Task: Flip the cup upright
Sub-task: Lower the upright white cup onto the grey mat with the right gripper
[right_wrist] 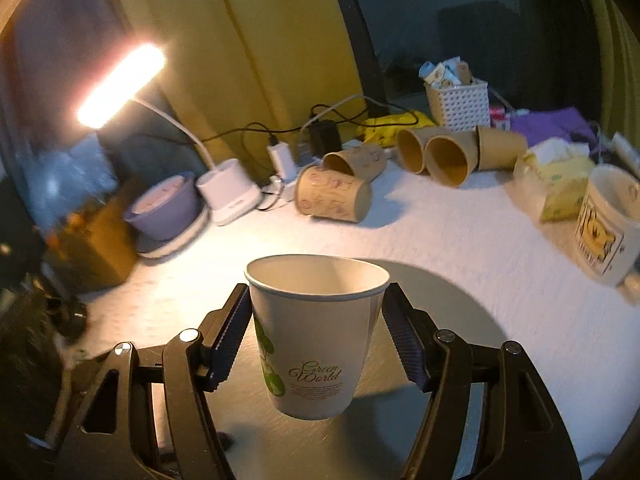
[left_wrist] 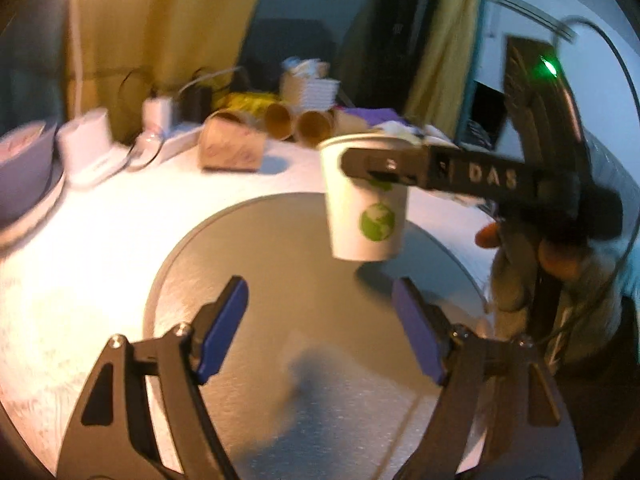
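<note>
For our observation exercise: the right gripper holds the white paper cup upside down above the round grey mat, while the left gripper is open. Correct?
Not quite. The white paper cup is upright, mouth up, in the right gripper, as the right wrist view shows. The rest stands.

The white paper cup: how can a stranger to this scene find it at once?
Look above the round grey metal tray on the white table: the right gripper holds the white paper cup mouth up. Unlike the brown cups lying behind, it carries green globe prints.

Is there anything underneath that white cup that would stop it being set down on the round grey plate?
Nothing visible does. The right claw holds the white cup mouth-up above the round grey plate, bare beneath it. The open left claw hangs nearer the camera, off to one side.
</note>
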